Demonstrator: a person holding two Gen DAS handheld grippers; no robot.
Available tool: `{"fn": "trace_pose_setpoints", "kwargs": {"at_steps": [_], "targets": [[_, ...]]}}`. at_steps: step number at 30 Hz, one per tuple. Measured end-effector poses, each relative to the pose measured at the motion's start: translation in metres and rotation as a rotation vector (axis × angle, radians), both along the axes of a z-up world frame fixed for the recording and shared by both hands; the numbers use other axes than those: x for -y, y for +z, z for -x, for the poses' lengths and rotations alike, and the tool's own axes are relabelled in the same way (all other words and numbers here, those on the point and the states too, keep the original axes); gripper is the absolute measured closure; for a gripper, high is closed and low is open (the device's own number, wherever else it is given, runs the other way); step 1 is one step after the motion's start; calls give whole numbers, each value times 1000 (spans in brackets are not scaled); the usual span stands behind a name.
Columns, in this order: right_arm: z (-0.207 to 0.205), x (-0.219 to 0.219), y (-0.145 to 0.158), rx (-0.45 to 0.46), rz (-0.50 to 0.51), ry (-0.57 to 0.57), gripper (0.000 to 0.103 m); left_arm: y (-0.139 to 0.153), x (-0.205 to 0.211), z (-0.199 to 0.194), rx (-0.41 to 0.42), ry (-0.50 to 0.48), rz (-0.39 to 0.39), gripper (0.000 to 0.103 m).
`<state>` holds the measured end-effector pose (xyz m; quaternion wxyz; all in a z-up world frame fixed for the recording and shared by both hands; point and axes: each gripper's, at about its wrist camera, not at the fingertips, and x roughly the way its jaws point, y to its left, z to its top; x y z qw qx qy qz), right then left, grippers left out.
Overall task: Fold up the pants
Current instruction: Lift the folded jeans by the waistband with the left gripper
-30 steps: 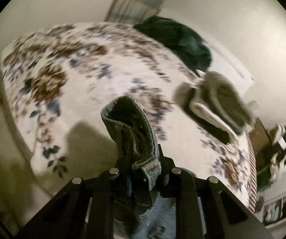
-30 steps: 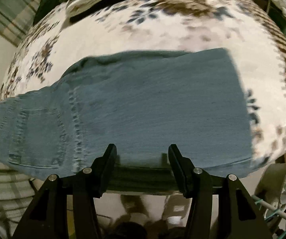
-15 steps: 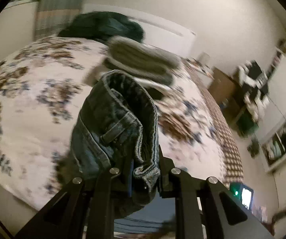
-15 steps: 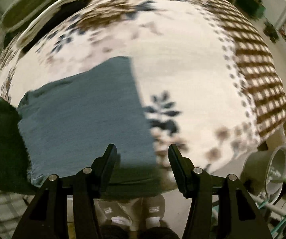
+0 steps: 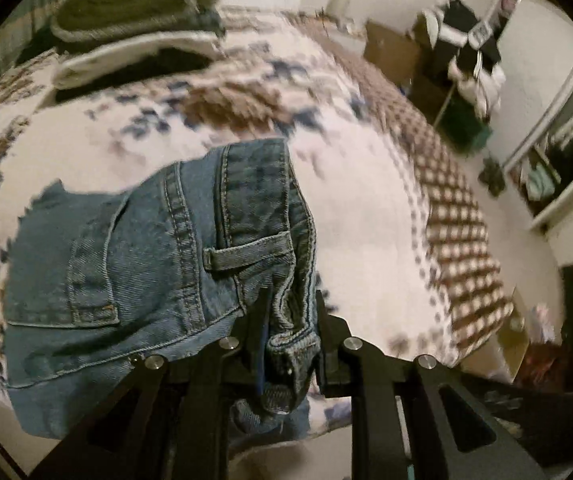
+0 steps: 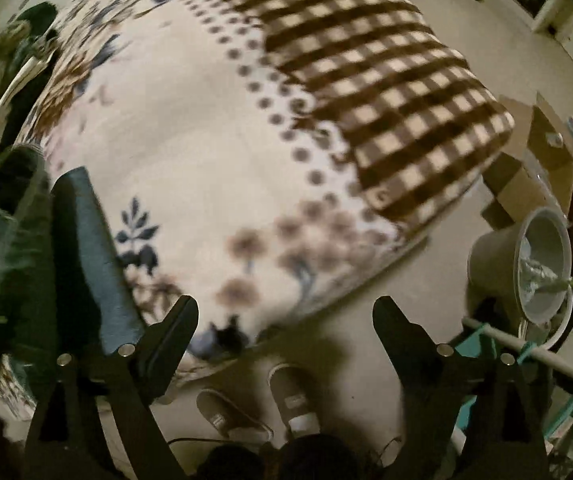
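Note:
Blue jeans [image 5: 146, 272] lie on the floral bedspread [image 5: 366, 220], seat and back pocket facing up. My left gripper [image 5: 284, 320] is shut on the bunched waistband near a belt loop and holds it just above the bed. In the right wrist view only a strip of the jeans [image 6: 86, 248] shows at the far left, with the folded-over part beside it. My right gripper [image 6: 285, 308] points down over the bed's near edge. Its jaws are opening wide and nothing is between them.
A stack of folded clothes [image 5: 134, 28] lies at the far side of the bed. On the floor are the person's shoes [image 6: 290, 396], a pale bin [image 6: 526, 264] and cardboard boxes [image 6: 526, 184]. Cluttered furniture [image 5: 466, 52] stands along the right wall.
The left gripper swept across the bed with the waistband and rolled, folding the jeans over. The right gripper slid right past the leg hem and its jaws spread wider.

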<state>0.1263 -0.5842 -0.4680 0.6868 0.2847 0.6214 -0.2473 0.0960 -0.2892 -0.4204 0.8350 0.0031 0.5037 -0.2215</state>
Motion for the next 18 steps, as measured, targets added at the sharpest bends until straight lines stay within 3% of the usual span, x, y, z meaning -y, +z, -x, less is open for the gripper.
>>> {"fn": "trace_pose_setpoints", "kwargs": {"at_steps": [2,5,6,7,9,13,18], "targets": [[5,9,2,11,-9,-3,5,-5,3,1,-42,1,-16,84],[3,18,11,67,-29,11,5,4,-4,-1,-121,25,52,73],[2,20,15,89,-40,17,5,3,-1,1,-135,21,59,64],[0,22,18,111,-52,22,5,8,-1,1,-149,16,67,46],[-8,25,25,164,-90,40,5,25,-7,-1,-177,10,103,24],[-35,16,31,233,-205,89,5,59,-47,-14,-152,63,124,22],[-85,-14,16,265,-351,136,5,52,-134,-64,-154,246,4,22]]}}
